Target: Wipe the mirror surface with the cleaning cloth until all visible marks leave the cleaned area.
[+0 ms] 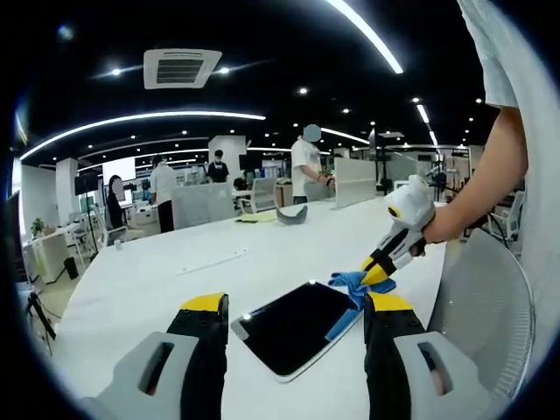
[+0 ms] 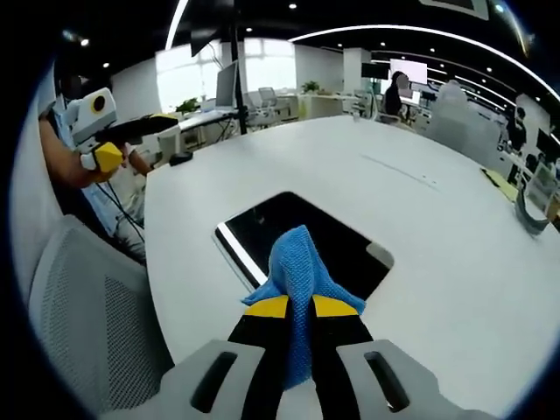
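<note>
Mirror [image 2: 306, 241] lies flat on the white table [image 2: 437, 262], dark and glossy in a pale frame, near the table's edge. Blue cleaning cloth [image 2: 297, 271] is pinched in the right tool [image 2: 300, 308], its yellow-tipped jaws pressed on the fabric, the cloth's free end resting on the mirror's near edge. In the left gripper view the left tool [image 1: 297, 306] hangs above the table with jaws spread wide, the mirror [image 1: 293, 328] between them. A mesh chair [image 2: 87, 324] stands beside the table.
</note>
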{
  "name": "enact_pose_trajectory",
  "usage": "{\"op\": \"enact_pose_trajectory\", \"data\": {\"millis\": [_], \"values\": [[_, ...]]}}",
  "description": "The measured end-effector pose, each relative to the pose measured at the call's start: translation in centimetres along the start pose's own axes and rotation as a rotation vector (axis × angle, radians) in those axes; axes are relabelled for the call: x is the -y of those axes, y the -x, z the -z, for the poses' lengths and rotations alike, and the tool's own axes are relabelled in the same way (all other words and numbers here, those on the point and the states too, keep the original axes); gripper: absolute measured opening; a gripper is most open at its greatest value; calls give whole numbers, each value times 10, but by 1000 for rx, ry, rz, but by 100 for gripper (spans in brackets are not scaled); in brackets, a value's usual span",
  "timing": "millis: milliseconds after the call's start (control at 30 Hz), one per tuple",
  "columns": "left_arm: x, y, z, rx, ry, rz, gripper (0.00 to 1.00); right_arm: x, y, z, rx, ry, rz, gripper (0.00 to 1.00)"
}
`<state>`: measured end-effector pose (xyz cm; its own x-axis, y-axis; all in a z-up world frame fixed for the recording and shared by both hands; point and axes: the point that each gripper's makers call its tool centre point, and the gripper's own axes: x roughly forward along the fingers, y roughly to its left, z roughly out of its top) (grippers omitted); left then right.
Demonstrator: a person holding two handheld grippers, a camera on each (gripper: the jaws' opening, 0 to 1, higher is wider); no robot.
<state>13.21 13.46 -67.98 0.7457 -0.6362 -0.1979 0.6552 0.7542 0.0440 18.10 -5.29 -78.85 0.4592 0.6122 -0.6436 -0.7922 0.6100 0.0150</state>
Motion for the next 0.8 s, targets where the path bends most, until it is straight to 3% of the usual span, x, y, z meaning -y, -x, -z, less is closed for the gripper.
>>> {"op": "enact_pose_trajectory", "data": {"millis": [800], "values": [[1, -2, -2, 0, -4, 0, 63, 16, 19, 23, -27, -32, 38, 3]]}}
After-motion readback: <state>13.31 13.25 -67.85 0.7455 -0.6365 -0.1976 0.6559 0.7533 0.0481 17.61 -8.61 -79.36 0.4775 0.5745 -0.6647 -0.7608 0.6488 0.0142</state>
